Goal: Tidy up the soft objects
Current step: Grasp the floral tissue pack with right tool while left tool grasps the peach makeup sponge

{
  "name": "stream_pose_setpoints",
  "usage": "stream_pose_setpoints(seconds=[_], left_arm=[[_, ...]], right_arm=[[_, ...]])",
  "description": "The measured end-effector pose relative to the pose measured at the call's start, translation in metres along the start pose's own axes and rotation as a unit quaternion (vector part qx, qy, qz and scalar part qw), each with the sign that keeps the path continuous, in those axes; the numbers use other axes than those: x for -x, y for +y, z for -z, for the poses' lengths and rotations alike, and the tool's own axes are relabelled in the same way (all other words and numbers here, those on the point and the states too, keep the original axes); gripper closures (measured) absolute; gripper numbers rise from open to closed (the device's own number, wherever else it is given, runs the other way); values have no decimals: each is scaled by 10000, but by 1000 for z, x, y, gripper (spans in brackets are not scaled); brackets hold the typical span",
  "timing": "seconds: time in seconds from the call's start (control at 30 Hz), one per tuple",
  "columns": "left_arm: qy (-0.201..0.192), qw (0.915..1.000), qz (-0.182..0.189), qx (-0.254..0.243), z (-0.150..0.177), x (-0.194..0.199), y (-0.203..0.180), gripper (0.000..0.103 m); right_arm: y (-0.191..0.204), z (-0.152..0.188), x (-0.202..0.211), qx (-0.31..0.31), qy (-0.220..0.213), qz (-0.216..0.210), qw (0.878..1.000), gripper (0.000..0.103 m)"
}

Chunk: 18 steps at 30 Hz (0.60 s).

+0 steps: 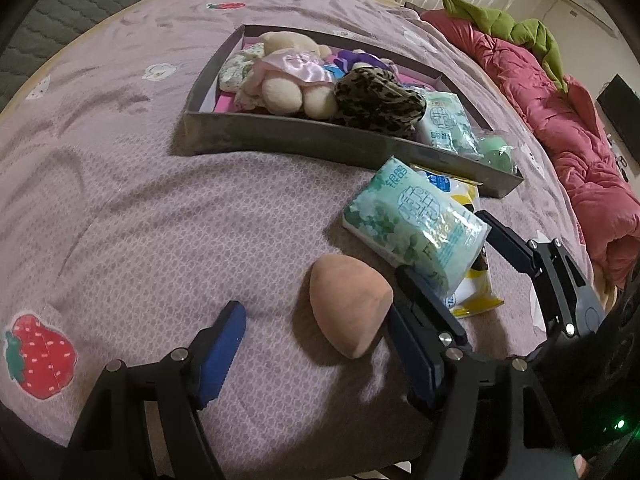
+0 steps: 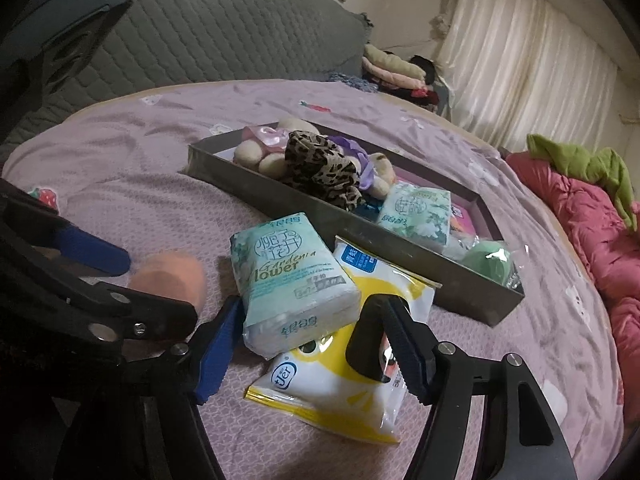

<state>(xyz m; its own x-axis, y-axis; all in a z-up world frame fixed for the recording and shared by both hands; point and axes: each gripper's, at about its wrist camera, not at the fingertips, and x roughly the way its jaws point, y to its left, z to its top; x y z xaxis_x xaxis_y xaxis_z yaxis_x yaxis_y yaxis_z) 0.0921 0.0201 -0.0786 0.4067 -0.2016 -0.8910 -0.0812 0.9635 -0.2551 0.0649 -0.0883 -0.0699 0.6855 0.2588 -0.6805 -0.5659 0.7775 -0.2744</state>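
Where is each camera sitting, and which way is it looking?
Left wrist camera: on the left claw, looking over the bed at the peach sponge between its open fingers; the right claw shows too.
Right wrist camera: on the right claw, facing the tissue pack.
Both see the tray.

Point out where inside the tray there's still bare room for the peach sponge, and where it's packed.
Inside the tray, the only bare floor showing is the pink strip in its near-left corner, between the wall and the plush bear. From the bear through the leopard fabric, tissue pack and green ball, it is packed. The peach sponge lies between the left gripper's open fingers.
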Motion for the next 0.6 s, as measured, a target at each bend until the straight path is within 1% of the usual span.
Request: stream_pose_setpoints(seconds=[0.23,0.37,0.43,0.5,0.57,0.6], left_arm=[[26,9998,-36,-175,-4,-7,-6,29],[61,9998,40,-193,-7,-8,-5,29],[79,9997,84,-197,-9,-8,-3,29],[78,9997,140,-194,-11,-8,-1,29],[71,9996,200,-203,-13,-7,0,30],[62,9995,202,-230,-14,-7,0,30]], right_arm=[[6,0,-4,672,-143,126,9976,31],[11,-1,-5,1067,-292,224,9936,31],[9,-2,-6,1129,-330,157,9929,31],[5,-3,-7,1061,-342,-4,9938,32],[1,-5,-7,1026,-349,-231,9938,45],[2,-6,-7,1052,-360,-279,9934,47]])
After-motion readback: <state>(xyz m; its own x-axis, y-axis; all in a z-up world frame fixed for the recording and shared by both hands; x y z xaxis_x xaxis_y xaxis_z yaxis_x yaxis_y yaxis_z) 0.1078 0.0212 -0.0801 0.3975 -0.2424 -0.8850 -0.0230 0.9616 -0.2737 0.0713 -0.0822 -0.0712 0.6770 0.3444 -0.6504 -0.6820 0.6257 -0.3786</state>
